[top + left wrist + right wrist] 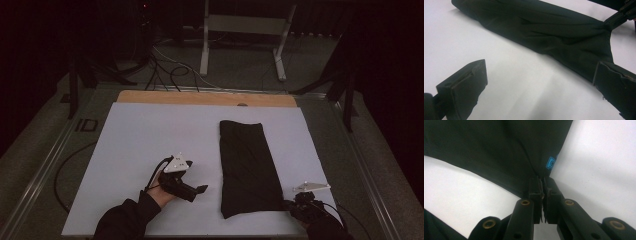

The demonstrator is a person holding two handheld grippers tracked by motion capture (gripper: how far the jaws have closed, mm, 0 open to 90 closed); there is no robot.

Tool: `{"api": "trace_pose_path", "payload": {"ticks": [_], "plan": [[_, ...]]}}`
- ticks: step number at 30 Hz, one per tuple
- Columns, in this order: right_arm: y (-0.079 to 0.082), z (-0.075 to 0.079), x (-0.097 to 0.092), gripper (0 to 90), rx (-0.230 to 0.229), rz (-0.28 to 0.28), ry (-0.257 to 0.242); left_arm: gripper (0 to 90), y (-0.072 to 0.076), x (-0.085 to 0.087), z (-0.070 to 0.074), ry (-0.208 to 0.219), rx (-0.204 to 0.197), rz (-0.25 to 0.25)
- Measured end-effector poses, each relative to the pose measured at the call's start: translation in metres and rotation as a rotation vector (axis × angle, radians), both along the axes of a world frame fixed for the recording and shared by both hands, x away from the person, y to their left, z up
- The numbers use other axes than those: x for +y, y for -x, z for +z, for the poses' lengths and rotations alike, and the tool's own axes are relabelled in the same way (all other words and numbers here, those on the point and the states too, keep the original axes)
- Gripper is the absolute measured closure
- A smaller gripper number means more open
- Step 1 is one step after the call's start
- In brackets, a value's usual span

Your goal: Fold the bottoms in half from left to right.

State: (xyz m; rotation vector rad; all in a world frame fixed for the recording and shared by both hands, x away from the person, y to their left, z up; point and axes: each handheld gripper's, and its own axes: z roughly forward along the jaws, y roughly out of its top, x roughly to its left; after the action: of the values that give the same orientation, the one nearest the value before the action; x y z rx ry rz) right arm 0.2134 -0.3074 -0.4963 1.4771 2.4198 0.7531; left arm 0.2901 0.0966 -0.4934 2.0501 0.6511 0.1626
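Our right gripper (542, 185) pinches the cloth's (247, 165) near corner; our left gripper (192, 189) hangs wide apart, empty, beside it over the white sheet (145, 145) in a dark room.

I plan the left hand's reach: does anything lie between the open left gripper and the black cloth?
Nothing visible does. Bare white table cover lies between the left gripper and the black cloth. The right gripper pinches the cloth's near corner.

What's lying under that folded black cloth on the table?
The black cloth lies flat on the white sheet. Whatever might sit beneath its middle is covered. The right tool pinches its near corner.
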Motion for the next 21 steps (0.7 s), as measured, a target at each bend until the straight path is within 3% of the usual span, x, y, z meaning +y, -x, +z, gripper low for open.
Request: {"api": "trace_pose_path", "payload": {"ticks": [7, 8, 9, 11, 12, 14, 15, 17, 21], "plan": [[0.0, 0.001, 0.002, 81.9, -0.012, 0.012, 0.014, 0.0, 0.0, 0.0, 0.001, 0.004, -0.002, -0.002], [0.0, 0.002, 0.001, 79.6, -0.018, 0.013, -0.003, 0.0, 0.0, 0.0, 0.001, 0.005, -0.003, -0.003], [0.0, 0.006, 0.0, 70.4, -0.043, 0.011, -0.026, 0.0, 0.0, 0.0, 0.001, 0.009, -0.003, -0.003], [0.0, 0.006, 0.0, 70.4, -0.043, 0.011, -0.026, 0.0, 0.0, -0.001, 0.002, 0.01, -0.003, -0.004], [-0.002, 0.012, -0.001, 57.4, -0.084, 0.007, -0.036, 0.0, -0.001, -0.001, 0.003, 0.008, -0.001, -0.006], [-0.003, 0.014, -0.001, 54.1, -0.094, 0.007, -0.038, 0.0, -0.001, -0.001, 0.004, 0.01, 0.002, -0.012], [-0.005, 0.017, -0.001, 46.3, -0.107, 0.006, -0.049, 0.0, -0.002, -0.002, 0.004, 0.008, 0.001, -0.013], [-0.006, 0.019, -0.001, 42.3, -0.116, 0.007, -0.055, 0.0, -0.002, -0.002, 0.006, 0.012, 0.0, -0.017], [-0.012, 0.025, 0.001, 23.9, -0.156, 0.023, -0.087, 0.0, -0.003, -0.002, 0.009, 0.017, 0.002, -0.022]]}}
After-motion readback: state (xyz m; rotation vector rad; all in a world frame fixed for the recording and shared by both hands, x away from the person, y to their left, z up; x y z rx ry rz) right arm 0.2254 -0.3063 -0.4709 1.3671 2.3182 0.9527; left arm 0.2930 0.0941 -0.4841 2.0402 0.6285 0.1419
